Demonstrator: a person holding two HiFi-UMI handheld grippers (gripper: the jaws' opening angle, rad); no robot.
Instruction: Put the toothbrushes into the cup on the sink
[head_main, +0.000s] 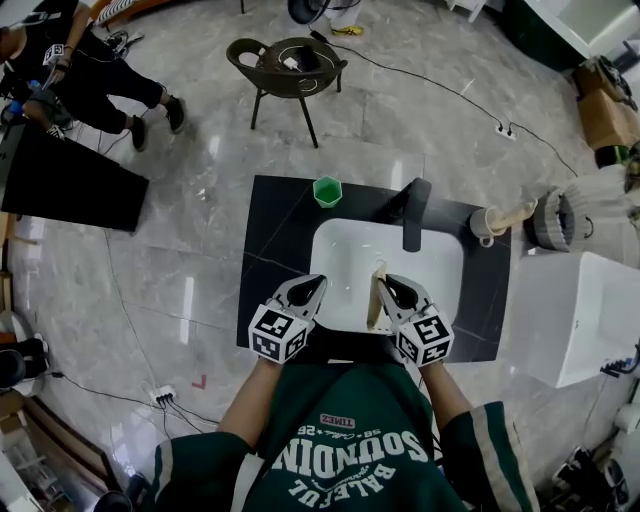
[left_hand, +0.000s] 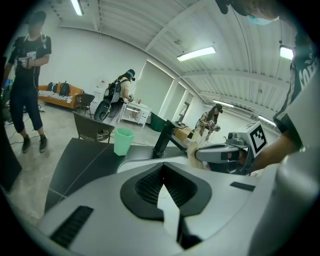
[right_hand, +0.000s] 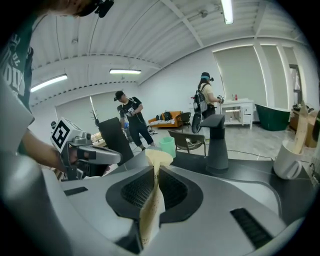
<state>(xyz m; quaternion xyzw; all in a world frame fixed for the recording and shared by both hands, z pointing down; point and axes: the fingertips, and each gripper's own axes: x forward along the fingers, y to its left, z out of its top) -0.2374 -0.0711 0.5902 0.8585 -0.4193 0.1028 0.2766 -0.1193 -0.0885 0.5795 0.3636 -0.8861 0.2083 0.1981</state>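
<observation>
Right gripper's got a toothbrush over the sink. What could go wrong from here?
1. The right gripper pinches the flat wrapped toothbrush above the sink; it might slip and drop in.
2. The green cup stands at the far edge of the counter and looks light; a nudge could tip it off.
3. The faucet stands near the path there.

Glossy grey marble floor (head_main: 200, 160), a round dark chair (head_main: 246, 56), an orange sofa (left_hand: 56, 95) against the white wall (left_hand: 90, 55), strip lights (left_hand: 196, 54) overhead
</observation>
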